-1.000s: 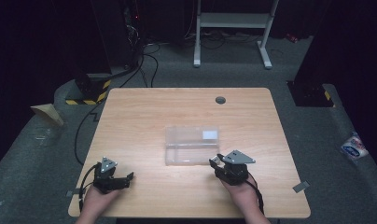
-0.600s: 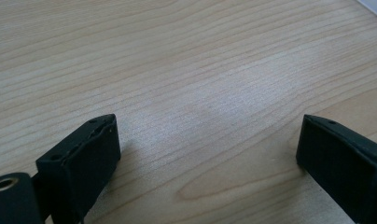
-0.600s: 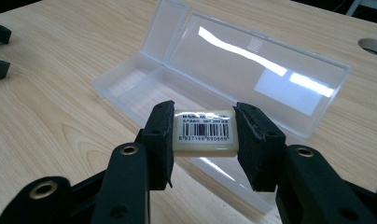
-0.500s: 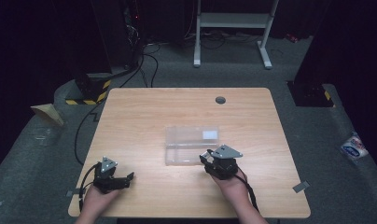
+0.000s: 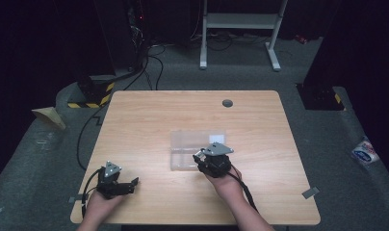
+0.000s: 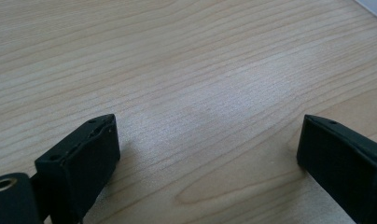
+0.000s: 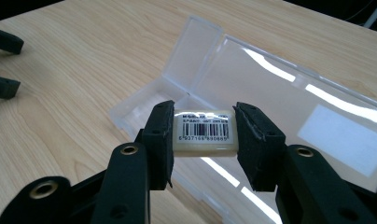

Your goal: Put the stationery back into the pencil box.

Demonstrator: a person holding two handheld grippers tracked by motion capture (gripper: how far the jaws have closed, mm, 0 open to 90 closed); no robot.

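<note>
The left gripper (image 5: pixel 116 182) rests low near the front-left of the light wooden worktop (image 5: pixel 149 120), its black jaws spread wide apart, held by the left hand (image 5: pixel 100 204). The right gripper (image 5: pixel 213 160), in the right hand (image 5: pixel 227 182), has its jaws clamped on a small cream block with a barcode label (image 7: pixel 205 131).

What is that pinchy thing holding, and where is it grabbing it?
The right gripper holds a small cream block with a barcode label, pinched by its two short ends. The left gripper holds nothing.

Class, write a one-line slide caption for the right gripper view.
Right gripper pinches a small barcoded block above an open clear plastic case on the wooden table.
</note>
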